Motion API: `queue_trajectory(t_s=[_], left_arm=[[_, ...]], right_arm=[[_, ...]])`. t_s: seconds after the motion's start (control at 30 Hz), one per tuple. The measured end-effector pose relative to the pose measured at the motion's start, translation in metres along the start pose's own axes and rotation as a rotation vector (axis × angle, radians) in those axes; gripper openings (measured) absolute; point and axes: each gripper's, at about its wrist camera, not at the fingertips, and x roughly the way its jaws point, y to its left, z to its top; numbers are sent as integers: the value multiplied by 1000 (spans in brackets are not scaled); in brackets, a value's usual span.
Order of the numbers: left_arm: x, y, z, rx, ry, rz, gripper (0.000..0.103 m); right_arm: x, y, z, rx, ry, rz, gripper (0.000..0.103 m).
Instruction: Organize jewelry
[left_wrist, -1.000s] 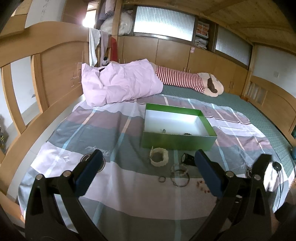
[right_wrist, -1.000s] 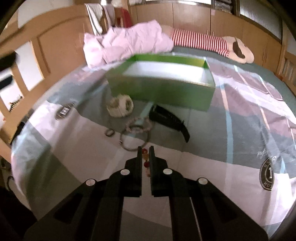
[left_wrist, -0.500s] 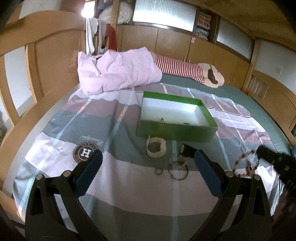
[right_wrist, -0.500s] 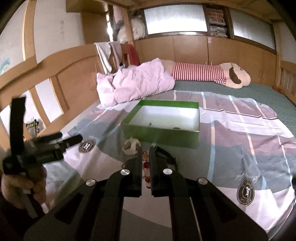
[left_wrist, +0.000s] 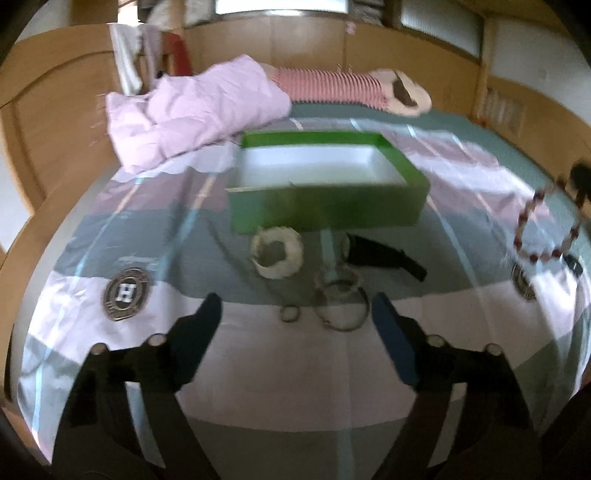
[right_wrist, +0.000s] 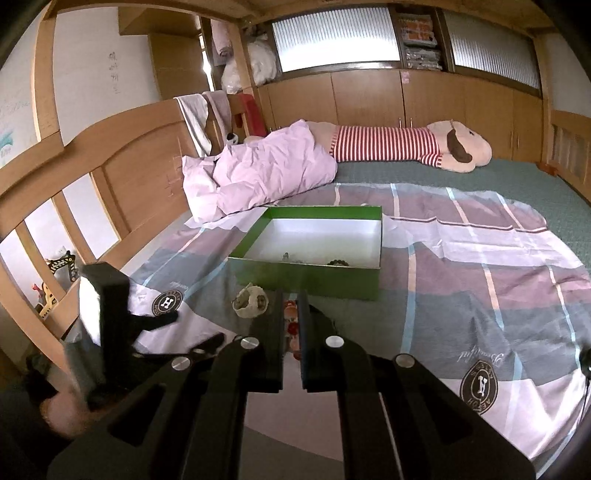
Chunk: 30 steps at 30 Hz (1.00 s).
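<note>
Right claw (right_wrist: 291, 306) clamped on beaded bracelet (left_wrist: 546, 229)

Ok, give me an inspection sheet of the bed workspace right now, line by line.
Surface: striped sheet spread on the bed.
Job's things: green box, open, small pieces inside; cream bangle, thin hoops, small ring, black strap on the sheet before it.
Clutter: pink quilt, striped plush toy.
Grippers: right gripper shut on bead bracelet, lifted; left gripper open, jaws just been closing, nothing between them.
Cables: nothing seen.
Surroundings: wooden bed frame, cabinets.
</note>
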Motion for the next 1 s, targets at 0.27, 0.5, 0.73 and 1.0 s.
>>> queue_trajectory(t_s=[0.27, 0.5, 0.73, 1.0], left_arm=[[56, -37, -2, 175, 51, -5, 61], [89, -47, -1, 229, 93, 2, 56], [105, -48, -1, 245, 149, 19, 46], [111, -38, 5, 184, 168, -20, 3]], right_arm=[[8, -11, 1, 23, 23, 5, 7], [17, -29, -2, 67, 53, -12, 7], [18, -30, -1, 71, 50, -8, 7], [20, -32, -1, 74, 51, -9, 7]])
